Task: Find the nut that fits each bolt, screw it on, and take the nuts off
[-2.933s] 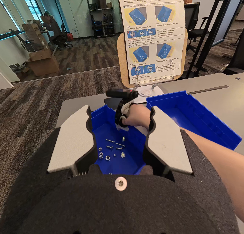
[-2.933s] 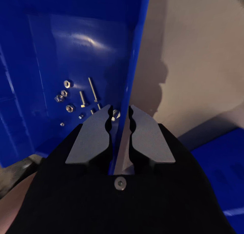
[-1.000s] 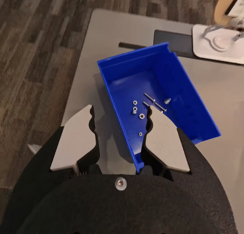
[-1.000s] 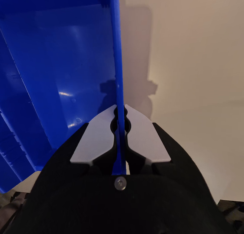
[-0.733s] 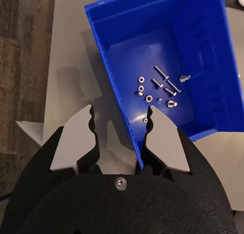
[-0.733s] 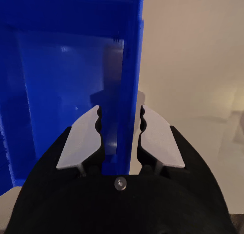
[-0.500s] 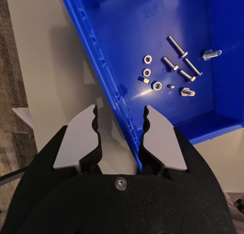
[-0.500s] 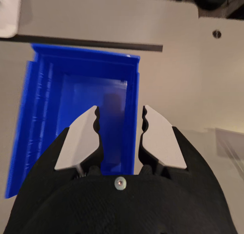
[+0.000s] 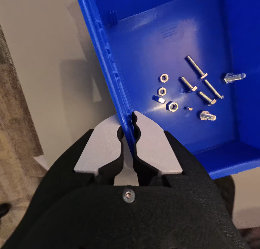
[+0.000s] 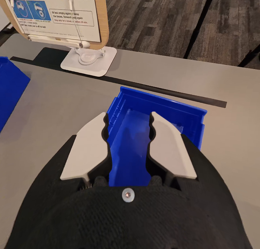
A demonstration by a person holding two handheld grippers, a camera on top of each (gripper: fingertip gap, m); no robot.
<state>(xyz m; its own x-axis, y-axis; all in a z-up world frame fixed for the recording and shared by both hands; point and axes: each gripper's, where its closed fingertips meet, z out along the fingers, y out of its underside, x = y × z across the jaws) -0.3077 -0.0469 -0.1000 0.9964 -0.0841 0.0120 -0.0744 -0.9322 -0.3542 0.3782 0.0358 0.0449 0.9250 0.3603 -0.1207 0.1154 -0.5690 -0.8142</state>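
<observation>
On the grey surface [image 10: 70, 101], the left gripper [image 9: 128, 124] pinches the side wall of the blue bin [image 9: 161, 45] holding loose bolts [image 9: 196, 67] and nuts [image 9: 164, 78]; the right gripper [image 10: 128, 124] hangs spread wide above a second bin [image 10: 187, 111]

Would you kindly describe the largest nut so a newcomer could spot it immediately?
Look in the blue bin whose left wall the left gripper clamps. Four nuts cluster on its floor, left of the bolts. The largest nut lies flat, nearest the jaws, visibly wider than its neighbours.
</observation>
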